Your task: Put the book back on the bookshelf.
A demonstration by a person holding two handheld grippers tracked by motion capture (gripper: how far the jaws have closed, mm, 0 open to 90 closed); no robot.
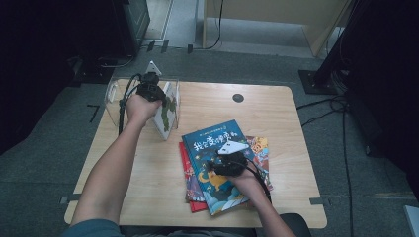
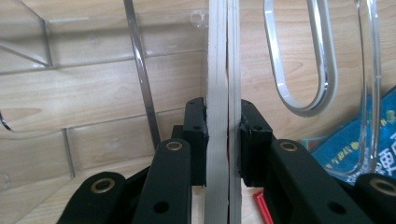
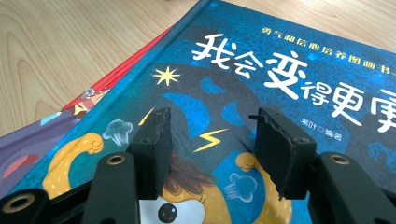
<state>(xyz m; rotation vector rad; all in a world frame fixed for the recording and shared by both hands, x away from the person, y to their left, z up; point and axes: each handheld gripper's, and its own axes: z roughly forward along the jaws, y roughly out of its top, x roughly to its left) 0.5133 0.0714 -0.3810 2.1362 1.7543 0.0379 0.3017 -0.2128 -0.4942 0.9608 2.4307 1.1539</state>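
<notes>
Left tongs [image 2: 223, 133] are clamped on the edge of a thin white book [image 1: 165, 111] standing upright in the clear acrylic rack [image 1: 112, 98] at the desk's [image 1: 276, 113] far left corner. Right tongs [image 3: 211, 140] hover with jaws apart over the blue picture book [image 1: 217, 143] topping a stack near the desk's front edge.

Likely lab or recording room, not home. Small light wooden table with rounded corners [image 1: 276, 106] stands alone on grey carpet floor [image 1: 44, 163]. Black cables [image 1: 326, 106] trail loose across floor. Black stand base [image 1: 316, 81] at right, dark equipment cabinet [image 1: 131, 22] at back left. Pale wooden furniture panel [image 1: 276, 12] behind. Surroundings dim, details at edges hard to make out.
</notes>
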